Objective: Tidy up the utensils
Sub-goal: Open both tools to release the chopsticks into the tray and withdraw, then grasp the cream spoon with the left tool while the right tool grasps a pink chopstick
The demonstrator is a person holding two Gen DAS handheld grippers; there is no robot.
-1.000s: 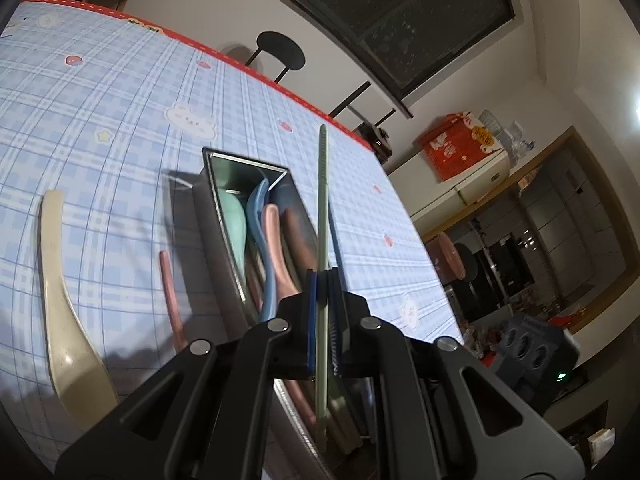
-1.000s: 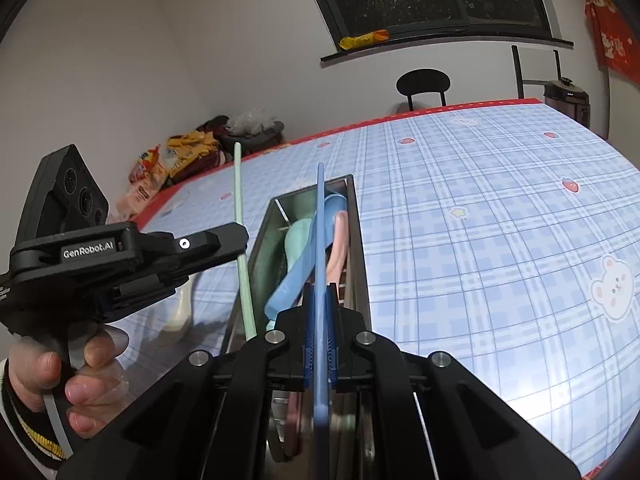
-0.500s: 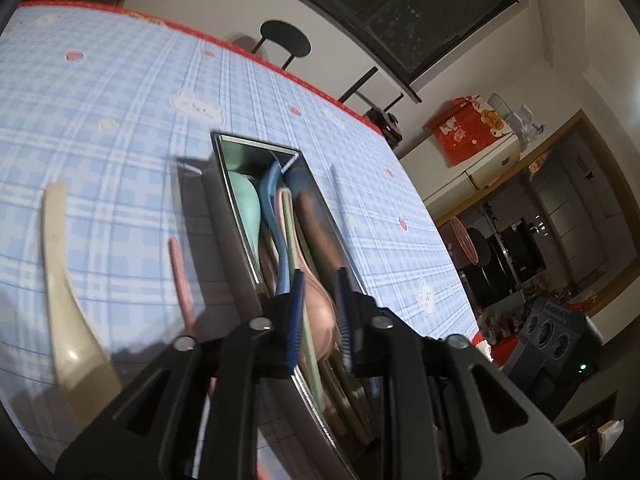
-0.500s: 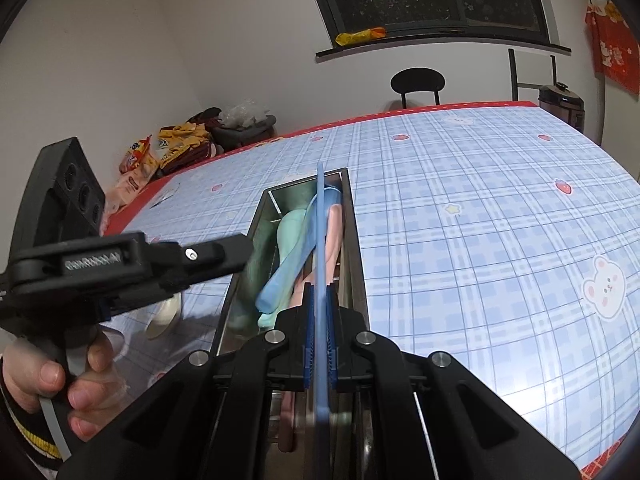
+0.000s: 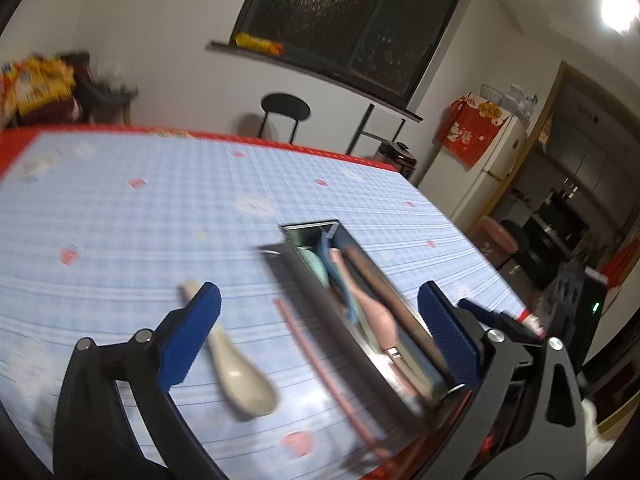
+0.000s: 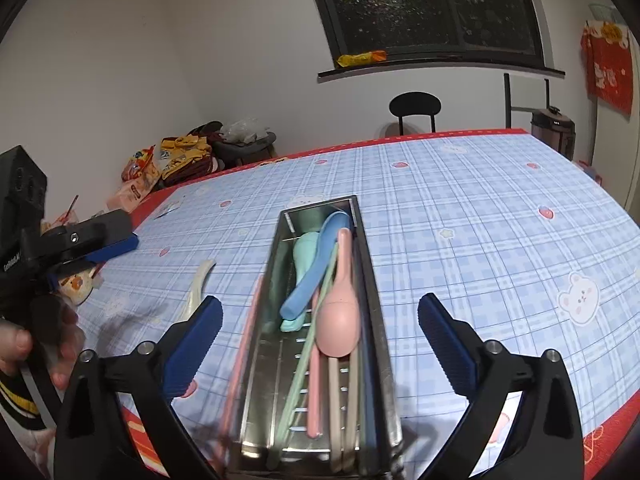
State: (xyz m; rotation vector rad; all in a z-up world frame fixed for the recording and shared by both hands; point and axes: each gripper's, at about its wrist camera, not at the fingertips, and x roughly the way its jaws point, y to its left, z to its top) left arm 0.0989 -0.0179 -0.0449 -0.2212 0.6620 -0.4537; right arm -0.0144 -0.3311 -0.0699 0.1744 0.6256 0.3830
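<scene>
A long steel tray [image 6: 276, 264] lies on the checked tablecloth, also seen in the left wrist view as the steel tray [image 5: 308, 280]. In it are a pink spoon [image 6: 338, 328], a blue spoon [image 6: 316, 268], a mint spoon [image 6: 304, 252], a green chopstick [image 6: 304, 368] and other sticks. My right gripper [image 6: 320, 328] hangs over the tray's near end, jaws opening, nothing gripped. My left gripper [image 5: 320, 320] is above the table, left of the tray, jaws opening and empty. A cream spoon [image 5: 240, 368] and a pink chopstick [image 5: 320, 360] lie on the cloth beside the tray.
A hand holds the left gripper [image 6: 120, 236] at the left edge of the right wrist view. The table's red border [image 6: 612, 432] runs close in front. A black chair [image 6: 414, 108] and snack bags [image 6: 176, 156] stand beyond the far edge.
Both grippers went from shut to wide open. The green chopstick left my left jaws and the blue one my right jaws. My left gripper rose and swung left, away from the tray.
</scene>
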